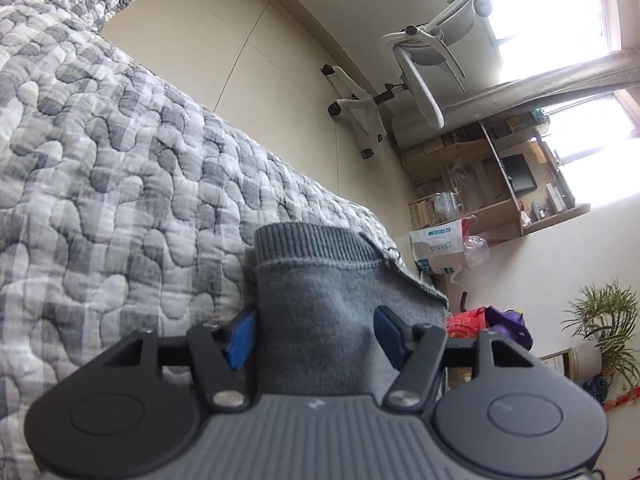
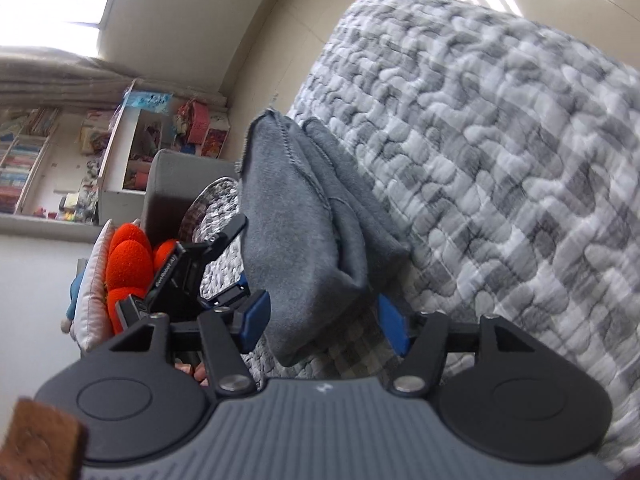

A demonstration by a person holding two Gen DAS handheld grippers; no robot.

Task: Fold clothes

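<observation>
both the left gripper [image 1: 316, 334] and the right gripper [image 2: 324, 322] show a grey ribbed body, two black round discs, black linkage arms with silver screws, and blue pads [image 1: 242, 338] on the fingers.

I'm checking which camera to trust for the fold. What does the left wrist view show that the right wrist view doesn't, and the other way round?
Only the left wrist view: the ribbed hem of the grey garment, a white office chair, a wooden shelf unit and a potted plant.

Only the right wrist view: the garment's stacked folded layers, the left gripper beside it, an orange plush toy and a bookshelf.

Both: the grey garment lying on the grey checked quilt, with open jaws either side of it, not clamped.
</observation>
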